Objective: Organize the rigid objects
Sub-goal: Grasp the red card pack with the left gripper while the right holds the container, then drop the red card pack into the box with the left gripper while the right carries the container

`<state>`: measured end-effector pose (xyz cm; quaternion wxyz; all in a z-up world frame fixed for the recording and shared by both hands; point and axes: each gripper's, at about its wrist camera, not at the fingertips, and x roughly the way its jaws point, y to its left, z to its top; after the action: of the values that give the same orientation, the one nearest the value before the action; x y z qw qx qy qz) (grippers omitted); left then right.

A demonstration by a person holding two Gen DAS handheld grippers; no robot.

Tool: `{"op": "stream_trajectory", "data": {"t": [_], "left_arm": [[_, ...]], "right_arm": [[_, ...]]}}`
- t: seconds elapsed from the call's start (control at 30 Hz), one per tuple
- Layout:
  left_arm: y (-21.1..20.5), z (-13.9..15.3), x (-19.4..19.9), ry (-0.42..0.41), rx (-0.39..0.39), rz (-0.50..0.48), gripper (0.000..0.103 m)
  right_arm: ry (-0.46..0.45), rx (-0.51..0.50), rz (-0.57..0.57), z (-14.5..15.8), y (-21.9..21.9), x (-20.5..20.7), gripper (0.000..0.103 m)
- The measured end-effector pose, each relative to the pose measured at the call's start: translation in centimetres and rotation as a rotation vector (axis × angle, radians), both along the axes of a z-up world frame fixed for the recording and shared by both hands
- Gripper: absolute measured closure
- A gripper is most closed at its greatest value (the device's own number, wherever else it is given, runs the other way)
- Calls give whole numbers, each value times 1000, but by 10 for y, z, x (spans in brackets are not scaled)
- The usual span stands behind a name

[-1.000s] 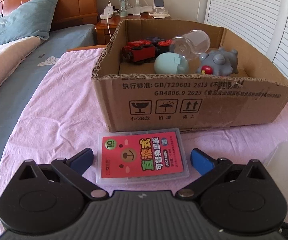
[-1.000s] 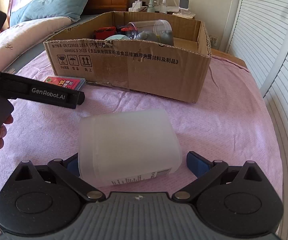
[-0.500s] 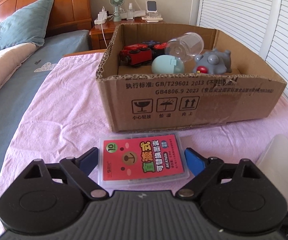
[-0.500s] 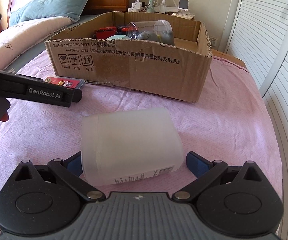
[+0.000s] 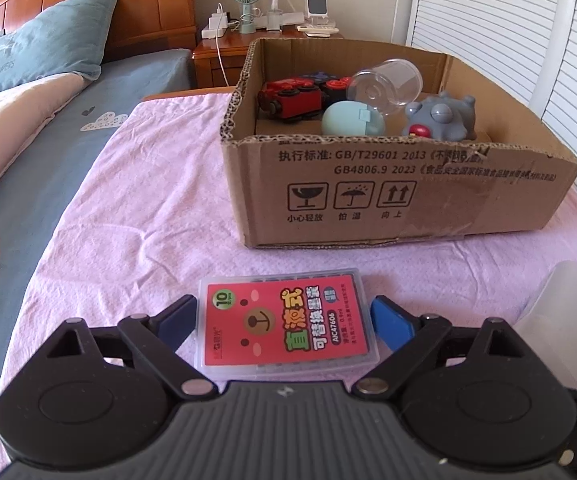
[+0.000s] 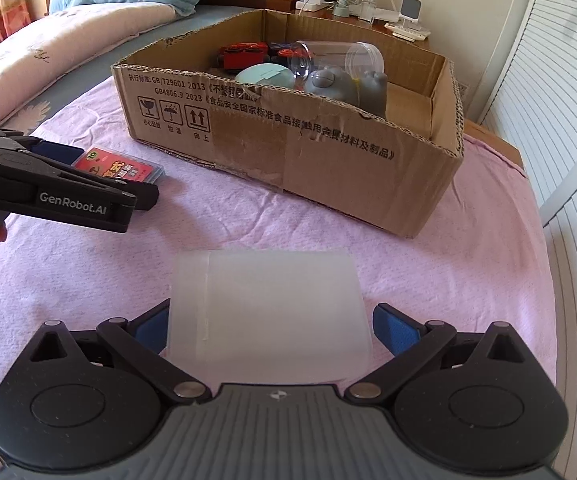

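My left gripper straddles the red card case lying flat on the pink blanket; its jaws have just been opening slightly and stand apart, both pads beside the case edges without clearly pressing. My right gripper frames the frosted plastic box; its jaws have just been closing, the left pad at the box's side, the right pad just clear. Beyond both sits the cardboard box holding toys.
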<state>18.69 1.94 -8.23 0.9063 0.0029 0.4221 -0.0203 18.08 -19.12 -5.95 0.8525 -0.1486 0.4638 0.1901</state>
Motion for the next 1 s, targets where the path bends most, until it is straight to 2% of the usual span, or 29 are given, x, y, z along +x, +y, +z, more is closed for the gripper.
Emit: {"op": "stream_trajectory", "data": {"t": [0.1,0.43,0.63,0.73,0.9,1.0], "left_arm": [[2,1,1,6,-3,-23,12],[6,15,-14,23,40,-174,13],[10,38,-27,23,26,-246,13],[10,56,-28,-5,20,-271,13],[2,84,-17,-87,56,-290,13],[-5,97,-1,-128,33,-297,13]], "right_arm": [[24,-3,13,1,1,1,15],[23,13,54,13,-5,-3,17],[4,18,75,25,-9,-9,17],[-16,32,87,36,-12,-10,17],[-111,25,72,63,-17,-3,17],[-152,46,54,79,-21,7,17]]}}
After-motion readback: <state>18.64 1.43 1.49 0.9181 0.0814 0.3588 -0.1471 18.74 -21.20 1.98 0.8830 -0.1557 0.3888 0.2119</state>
